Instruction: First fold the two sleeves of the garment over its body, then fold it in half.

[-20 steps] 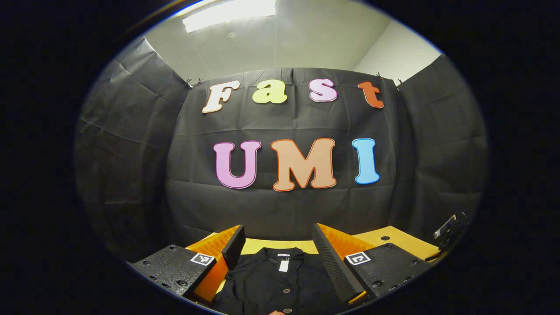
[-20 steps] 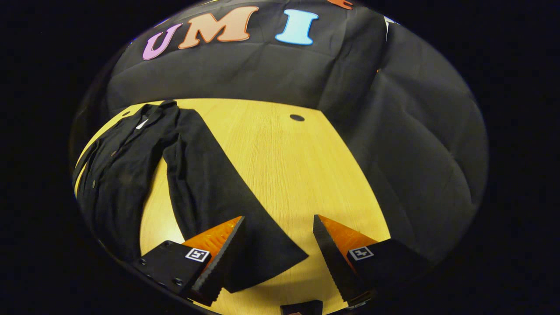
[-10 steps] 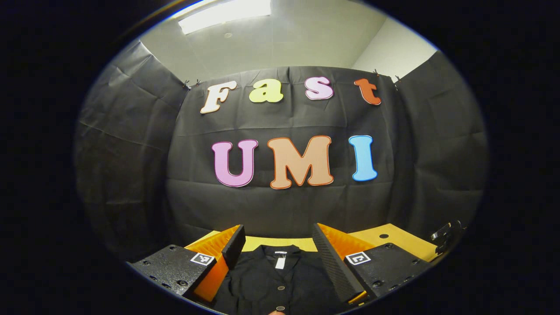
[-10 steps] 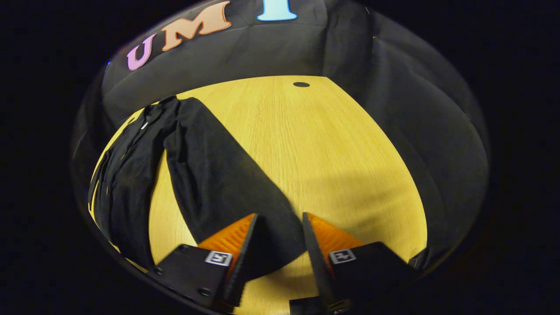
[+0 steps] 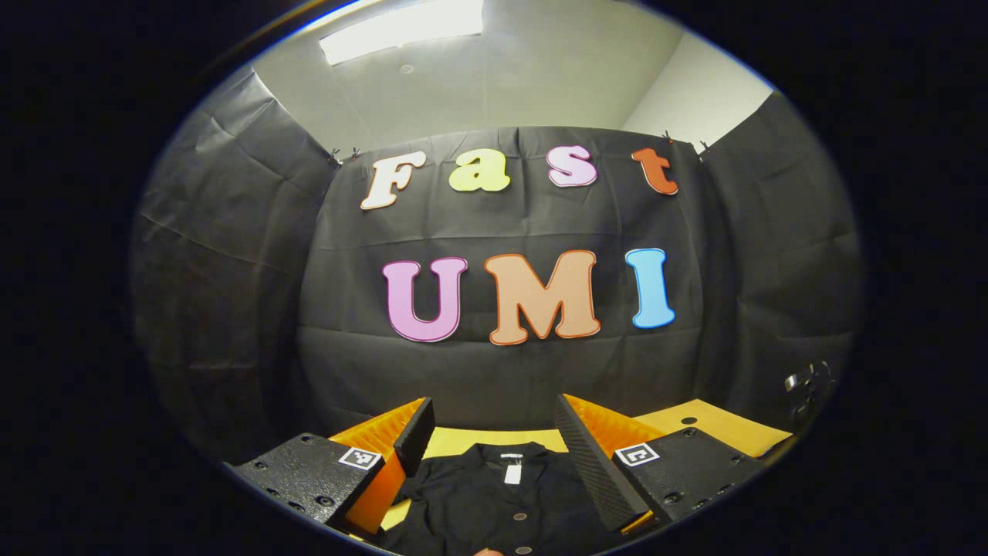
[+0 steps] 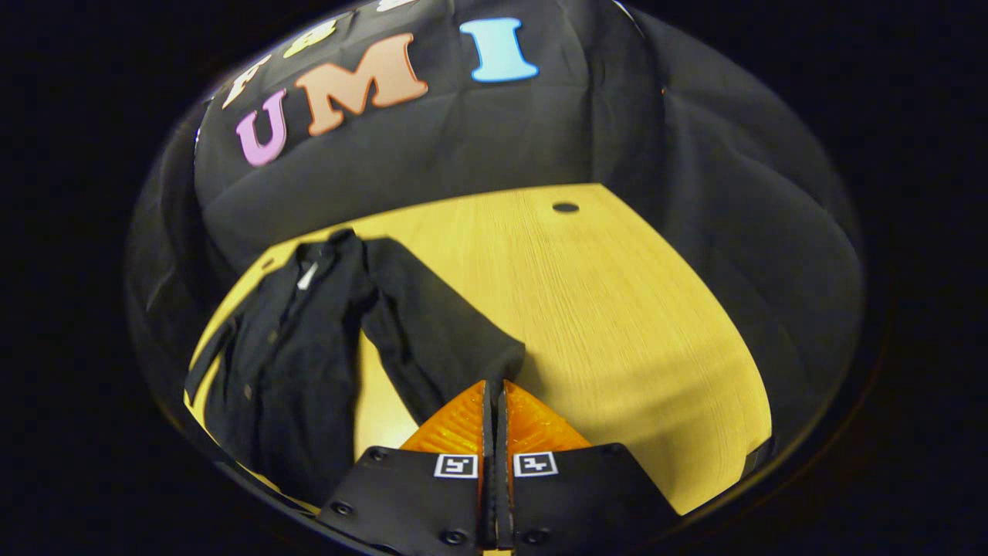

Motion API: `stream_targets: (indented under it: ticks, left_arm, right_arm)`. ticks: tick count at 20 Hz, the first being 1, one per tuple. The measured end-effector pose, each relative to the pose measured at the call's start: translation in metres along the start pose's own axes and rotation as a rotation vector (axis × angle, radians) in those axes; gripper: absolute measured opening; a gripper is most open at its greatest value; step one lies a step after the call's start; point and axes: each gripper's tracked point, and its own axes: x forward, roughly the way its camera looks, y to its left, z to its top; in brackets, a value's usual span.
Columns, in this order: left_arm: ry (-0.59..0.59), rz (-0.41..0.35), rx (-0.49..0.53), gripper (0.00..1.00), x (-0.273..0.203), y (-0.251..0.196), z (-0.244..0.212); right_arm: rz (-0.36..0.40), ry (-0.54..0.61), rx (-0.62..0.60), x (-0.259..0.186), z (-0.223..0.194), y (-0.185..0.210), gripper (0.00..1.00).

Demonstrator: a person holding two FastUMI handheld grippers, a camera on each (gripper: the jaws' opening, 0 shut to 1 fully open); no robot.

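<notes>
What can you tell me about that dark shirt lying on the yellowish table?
The black button-front shirt lies flat, front up, on the yellow wooden table, collar toward the booth wall, with a white tag inside the neck and small buttons down the middle. The cloth looks thin and soft. One long sleeve stretches out sideways, and the right gripper is closed on its cuff end. The left gripper hovers open above the collar.

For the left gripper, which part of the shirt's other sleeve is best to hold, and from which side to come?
Probably the cuff end, from the outer edge inward, as the right gripper has done on its sleeve. The shirt lies flat, collar far; the left gripper is open above it.
</notes>
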Motion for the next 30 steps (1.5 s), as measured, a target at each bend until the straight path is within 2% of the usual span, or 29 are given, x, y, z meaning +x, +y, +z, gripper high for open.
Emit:
stream_targets:
  ticks: [1,4,6,7,12,14,15,16,18,20,25,26,29,30]
  left_arm:
    - [-0.002,-0.001,0.002,0.9,0.003,0.006,0.001]
    - [0.002,0.005,-0.006,0.98,0.006,0.027,-0.003]
    - [0.015,0.02,-0.013,0.93,0.006,0.043,-0.009]
    - [0.021,0.028,-0.016,0.97,0.007,0.051,-0.011]
    - [0.038,0.071,-0.015,0.9,0.007,0.092,-0.019]
    - [0.047,0.089,-0.018,0.9,0.006,0.106,-0.025]
    - [0.05,0.1,-0.021,0.94,0.005,0.114,-0.026]
    - [0.051,0.111,-0.021,0.97,0.005,0.123,-0.027]
    - [0.06,0.134,-0.015,0.94,0.006,0.141,-0.031]
    - [0.074,0.159,-0.016,0.97,0.005,0.159,-0.037]
    - [0.113,0.219,-0.013,0.97,0.002,0.205,-0.054]
    - [0.121,0.229,-0.013,0.94,0.0,0.213,-0.058]
    - [0.143,0.257,-0.015,0.97,0.001,0.237,-0.068]
    - [0.15,0.265,-0.017,0.94,-0.001,0.243,-0.071]
  right_arm:
    - [0.006,-0.011,-0.01,0.002,0.008,0.012,0.02]
    - [0.02,-0.047,-0.01,0.0,0.032,0.04,0.03]
    - [0.046,-0.08,-0.011,-0.002,0.051,0.065,0.02]
    - [0.063,-0.103,-0.023,-0.004,0.06,0.079,0.02]
    - [0.123,-0.187,-0.136,-0.008,0.104,0.15,0.02]
    - [0.157,-0.189,-0.177,-0.006,0.113,0.184,0.02]
    - [0.174,-0.194,-0.195,-0.003,0.117,0.199,0.0]
    - [0.187,-0.198,-0.213,0.0,0.12,0.214,0.02]
    - [0.212,-0.199,-0.242,0.006,0.124,0.239,0.02]
    - [0.24,-0.198,-0.259,0.014,0.128,0.267,0.0]
    - [0.292,-0.163,-0.293,0.04,0.121,0.326,0.02]
    - [0.301,-0.154,-0.3,0.045,0.118,0.337,0.02]
    - [0.32,-0.127,-0.328,0.062,0.109,0.368,0.02]
    - [0.327,-0.116,-0.335,0.067,0.106,0.377,0.02]
